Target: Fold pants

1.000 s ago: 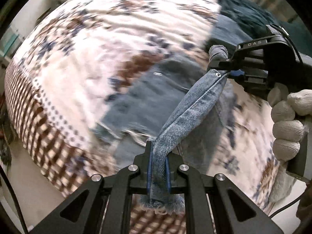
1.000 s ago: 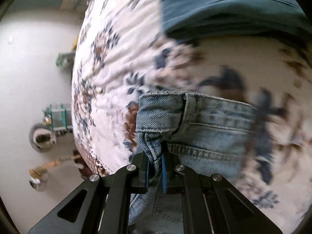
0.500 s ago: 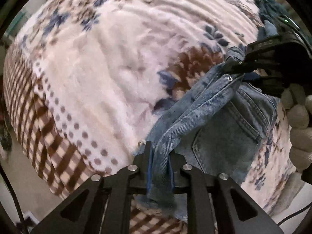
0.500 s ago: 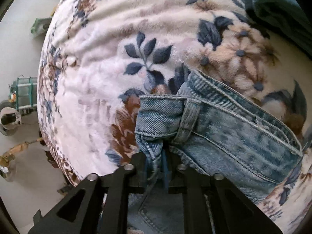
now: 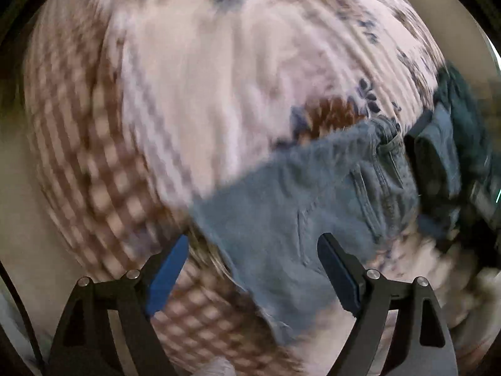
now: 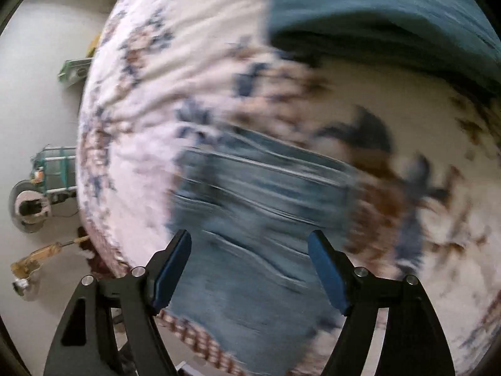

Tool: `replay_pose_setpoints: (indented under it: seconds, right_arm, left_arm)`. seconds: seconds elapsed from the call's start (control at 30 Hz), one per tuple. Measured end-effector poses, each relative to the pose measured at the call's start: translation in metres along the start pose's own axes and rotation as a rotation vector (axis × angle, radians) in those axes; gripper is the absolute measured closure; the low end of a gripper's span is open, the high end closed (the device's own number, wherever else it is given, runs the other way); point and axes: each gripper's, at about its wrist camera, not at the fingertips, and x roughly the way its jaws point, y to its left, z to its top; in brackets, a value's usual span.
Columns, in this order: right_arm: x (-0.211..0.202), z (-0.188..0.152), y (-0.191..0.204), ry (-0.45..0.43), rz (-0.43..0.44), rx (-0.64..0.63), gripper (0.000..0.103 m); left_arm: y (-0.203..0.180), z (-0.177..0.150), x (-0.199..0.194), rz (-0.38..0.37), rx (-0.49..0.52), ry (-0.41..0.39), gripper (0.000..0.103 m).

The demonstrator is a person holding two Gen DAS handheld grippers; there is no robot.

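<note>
Denim fills the lower middle of both blurred views: the jeans (image 5: 291, 206) lie on a bed under a fleecy floral blanket (image 5: 194, 72), pale pink-white with navy and brown flowers and a brown checked border (image 5: 94, 188) along its edge.

Left wrist view, going left to right: the checked border curves down the left side, then comes plain pale blanket, then a brown flower (image 5: 332, 116) just beyond the far edge of the jeans. The left gripper (image 5: 252, 269) hangs above the denim with its 2 blue-padded fingers (image 5: 167, 266) spread wide and nothing between them; the left pad is over the checked border, the right pad over the jeans. A seam and what looks like a pocket edge run across the cloth toward the right, where the waistband end (image 5: 388, 138) is bunched. A dark black shape at the far right edge is too smeared to identify, and dark teal fabric (image 5: 466, 119) lies behind it.

Right wrist view, left to right: pale floor (image 6: 40, 100) with a teal wire rack (image 6: 53, 169), a round grey object (image 6: 28, 206) and a yellowish item (image 6: 34, 258), all well apart from the bed. Next comes the blanket edge, then the jeans (image 6: 250, 219) lying with creases running across them, reaching the near edge of the bed. The right gripper (image 6: 250, 266) is likewise opened wide and empty, both pads over the denim. Further right are large navy and brown flowers, and a teal cover (image 6: 375, 9) spreads across the upper right.
</note>
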Motion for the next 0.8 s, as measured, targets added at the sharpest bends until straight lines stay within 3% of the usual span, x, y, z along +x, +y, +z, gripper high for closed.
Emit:
replay_pose_setpoints:
  seconds: [0.13,0.23,0.47,0.6,0.73,0.8]
  right_arm:
    - [0.015,-0.025,-0.054,0.058,0.021,0.093,0.024]
    - [0.031,-0.042,-0.081,0.1,0.04,0.132,0.024]
    - [0.053,-0.047,-0.088,0.14,0.101,0.068,0.024]
    - [0.06,-0.031,-0.074,0.133,0.117,0.015,0.024]
    - [0.064,-0.004,-0.067,0.094,0.131,-0.011,0.024]
    - [0.069,0.012,-0.066,0.077,0.15,-0.011,0.024]
  left_arm:
    - [0.024,-0.042,0.034,-0.118,-0.248,0.13,0.019]
    - [0.031,-0.073,0.05,-0.164,-0.36,0.177,0.019]
    - [0.015,-0.108,0.085,-0.246,-0.45,0.227,0.019]
    - [0.003,-0.109,0.107,-0.281,-0.5,0.26,0.019]
    - [-0.008,-0.101,0.113,-0.259,-0.494,0.229,0.021]
    - [-0.013,-0.098,0.114,-0.24,-0.478,0.214,0.039]
